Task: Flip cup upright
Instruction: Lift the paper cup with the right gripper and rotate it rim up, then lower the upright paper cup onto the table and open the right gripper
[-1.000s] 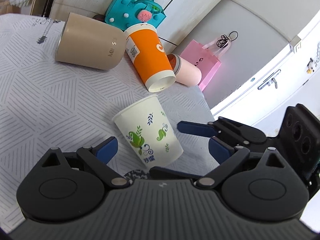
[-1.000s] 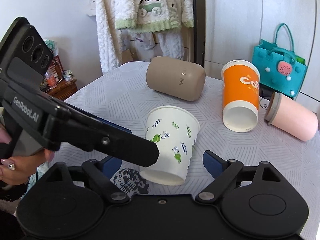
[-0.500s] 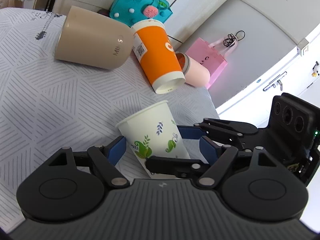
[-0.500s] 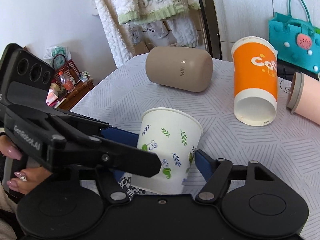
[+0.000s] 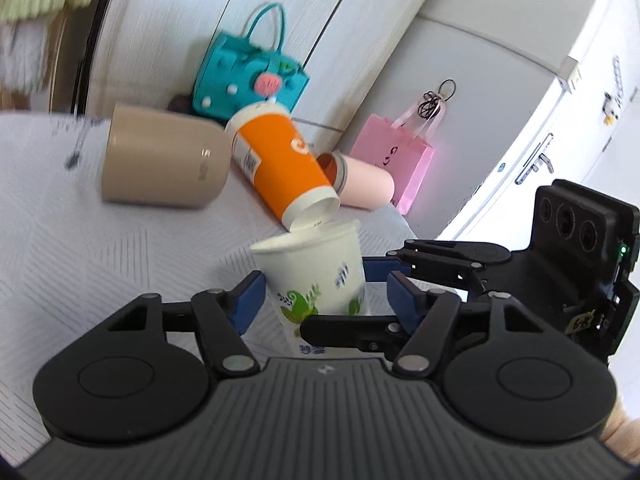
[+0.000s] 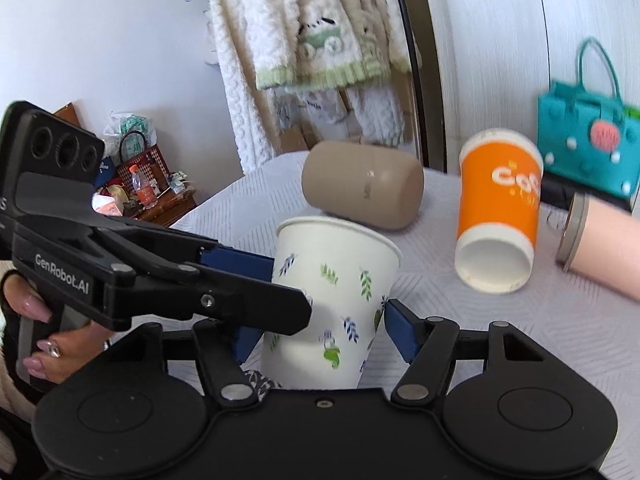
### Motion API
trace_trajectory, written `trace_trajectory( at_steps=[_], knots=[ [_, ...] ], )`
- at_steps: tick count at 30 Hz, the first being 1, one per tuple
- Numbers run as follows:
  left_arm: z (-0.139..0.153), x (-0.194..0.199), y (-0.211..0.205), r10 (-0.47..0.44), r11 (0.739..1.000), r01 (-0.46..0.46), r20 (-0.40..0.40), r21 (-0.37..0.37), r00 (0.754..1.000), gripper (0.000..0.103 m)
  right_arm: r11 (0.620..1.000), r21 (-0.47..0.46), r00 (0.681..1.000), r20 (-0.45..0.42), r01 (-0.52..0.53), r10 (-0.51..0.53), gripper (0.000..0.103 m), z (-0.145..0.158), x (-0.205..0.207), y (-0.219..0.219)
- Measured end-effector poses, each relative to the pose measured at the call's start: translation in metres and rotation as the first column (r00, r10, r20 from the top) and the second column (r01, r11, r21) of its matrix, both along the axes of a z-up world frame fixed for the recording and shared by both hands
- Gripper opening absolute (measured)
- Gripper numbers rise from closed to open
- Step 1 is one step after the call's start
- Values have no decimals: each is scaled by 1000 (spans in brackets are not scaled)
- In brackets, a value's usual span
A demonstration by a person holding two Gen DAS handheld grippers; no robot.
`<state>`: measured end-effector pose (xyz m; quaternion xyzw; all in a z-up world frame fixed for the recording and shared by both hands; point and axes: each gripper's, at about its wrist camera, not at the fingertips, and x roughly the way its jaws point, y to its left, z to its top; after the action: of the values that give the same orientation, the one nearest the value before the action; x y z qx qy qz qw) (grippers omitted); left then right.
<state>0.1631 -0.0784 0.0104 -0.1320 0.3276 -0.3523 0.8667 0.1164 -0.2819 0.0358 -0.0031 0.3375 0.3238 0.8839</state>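
A white paper cup with green and blue leaf prints [image 5: 316, 276] [image 6: 332, 300] stands nearly upright, rim up, between both grippers above the white patterned tablecloth [image 5: 80, 264]. My left gripper [image 5: 324, 300] has its blue pads against the cup's sides. My right gripper [image 6: 320, 332] also has its blue pads on the cup, crossing the left gripper's fingers [image 6: 236, 264]. The cup's base is hidden behind the gripper bodies.
A beige tumbler [image 5: 160, 160] [image 6: 364, 188], an orange paper cup [image 5: 280, 168] [image 6: 496, 216] and a pink tumbler [image 5: 360, 188] [image 6: 600, 244] lie on their sides behind. A teal bag [image 5: 248, 80] and pink bag [image 5: 396, 160] stand beyond the table edge.
The leaf-print cup has gone from lying tilted on the cloth to nearly upright. Both grippers closed in on it and tipped upward, and the views now look more level.
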Motion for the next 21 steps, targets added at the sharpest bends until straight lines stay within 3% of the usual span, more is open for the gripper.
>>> trace_trajectory(
  at_steps=[6,11,16,21],
  knots=[
    [8,-9,3,2,999,-8,130,40,992,60,999,-51,989,144,-19,26,68,6,-5,7],
    [9,-12,-2,16,994,-42,249,98,968,60,988,-151,948,315,11,38,68,0,-5,26],
    [4,-10,-8,19,991,-57,297,118,955,60,986,-157,948,319,51,2,68,-7,12,30],
    [-2,-2,-11,24,993,-54,270,105,963,60,988,-138,960,280,68,-27,68,-16,22,29]
  ],
)
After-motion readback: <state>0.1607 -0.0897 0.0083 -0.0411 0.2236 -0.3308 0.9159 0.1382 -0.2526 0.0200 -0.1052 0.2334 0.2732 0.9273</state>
